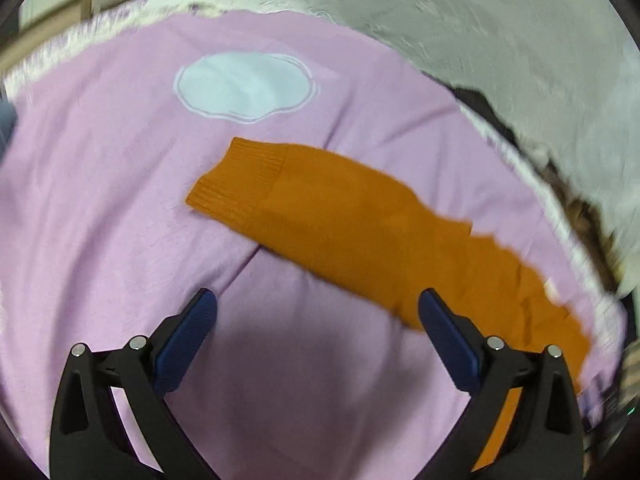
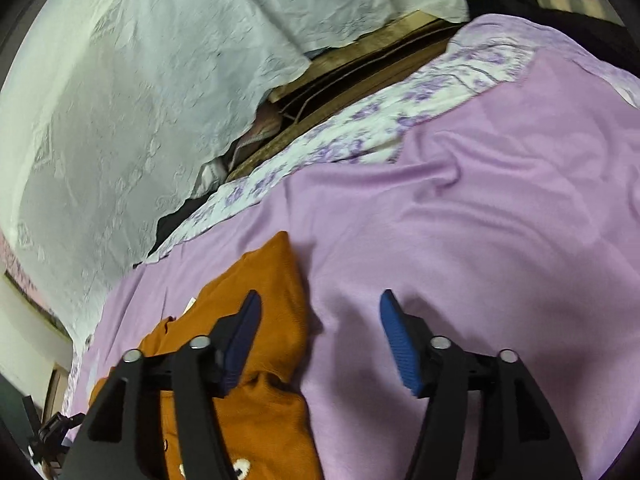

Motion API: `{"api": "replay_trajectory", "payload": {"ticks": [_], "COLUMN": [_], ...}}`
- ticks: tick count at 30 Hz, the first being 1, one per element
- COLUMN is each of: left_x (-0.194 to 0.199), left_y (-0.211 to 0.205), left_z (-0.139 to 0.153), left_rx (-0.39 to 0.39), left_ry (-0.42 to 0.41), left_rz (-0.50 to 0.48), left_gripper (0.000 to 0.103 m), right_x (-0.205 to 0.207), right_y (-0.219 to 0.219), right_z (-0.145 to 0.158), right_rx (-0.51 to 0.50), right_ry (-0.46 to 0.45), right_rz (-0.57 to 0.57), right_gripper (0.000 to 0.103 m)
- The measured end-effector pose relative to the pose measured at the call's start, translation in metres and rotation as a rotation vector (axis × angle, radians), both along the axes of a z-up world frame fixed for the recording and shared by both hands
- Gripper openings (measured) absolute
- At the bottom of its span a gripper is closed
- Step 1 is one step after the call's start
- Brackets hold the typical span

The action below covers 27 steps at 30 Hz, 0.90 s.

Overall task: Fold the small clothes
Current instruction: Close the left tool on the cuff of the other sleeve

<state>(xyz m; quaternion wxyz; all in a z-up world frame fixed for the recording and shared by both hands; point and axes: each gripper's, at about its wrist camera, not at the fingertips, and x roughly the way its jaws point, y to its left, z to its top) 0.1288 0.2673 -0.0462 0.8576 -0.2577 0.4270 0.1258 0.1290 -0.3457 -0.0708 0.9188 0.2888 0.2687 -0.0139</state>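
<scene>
1. An orange knitted garment (image 1: 360, 224) is seen lying on a lilac sheet (image 1: 100, 200) that covers a bed; a sleeve with a ribbed cuff (image 1: 236, 184) is stretched out flat towards the left of the left wrist view.
2. In the right wrist view the same garment (image 2: 264, 312) is seen bunched and folded over itself, with a small white label near its upper edge and white markings low on its front.
3. A pale blue cloud shape (image 1: 244, 84) is printed on the sheet beyond the cuff.
4. The left claw (image 1: 316, 304) is held wide open above the sheet, gripping nothing; its right finger overlaps the garment in the view.
5. The right claw (image 2: 320, 304) is likewise spread open and empty, its left finger over the orange knit.
6. The garment's lower part is cut off by the frame edge and hidden behind the claw arms, so its full shape cannot be made out.
7. A white embossed cloth (image 2: 120, 100) and a floral border (image 2: 360, 128) are seen past the sheet; both views are blurred there.
</scene>
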Motion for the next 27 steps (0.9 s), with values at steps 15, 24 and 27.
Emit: {"api": "replay_trajectory", "payload": {"ticks": [15,24,27], "left_x": [0.028,0.027,0.026], "left_y": [0.035,0.045,0.037], "left_z": [-0.022,-0.026,-0.019], "left_rx": [-0.245,-0.228,-0.18], "left_ry": [-0.157,-0.127,-0.12], "left_rz": [0.091,0.108,0.086], "left_gripper": [0.063,0.013,0.009], "right_x": [0.005,0.006,0.008], "right_y": [-0.001,0.0,0.0], "right_z": [-0.012,-0.012,-0.013], "right_rx": [0.046,0.042,0.04], "right_ry": [0.051,0.059,0.065], "right_rz": [0.024,0.027,0.03], "right_gripper": [0.068,0.068,0.069]}}
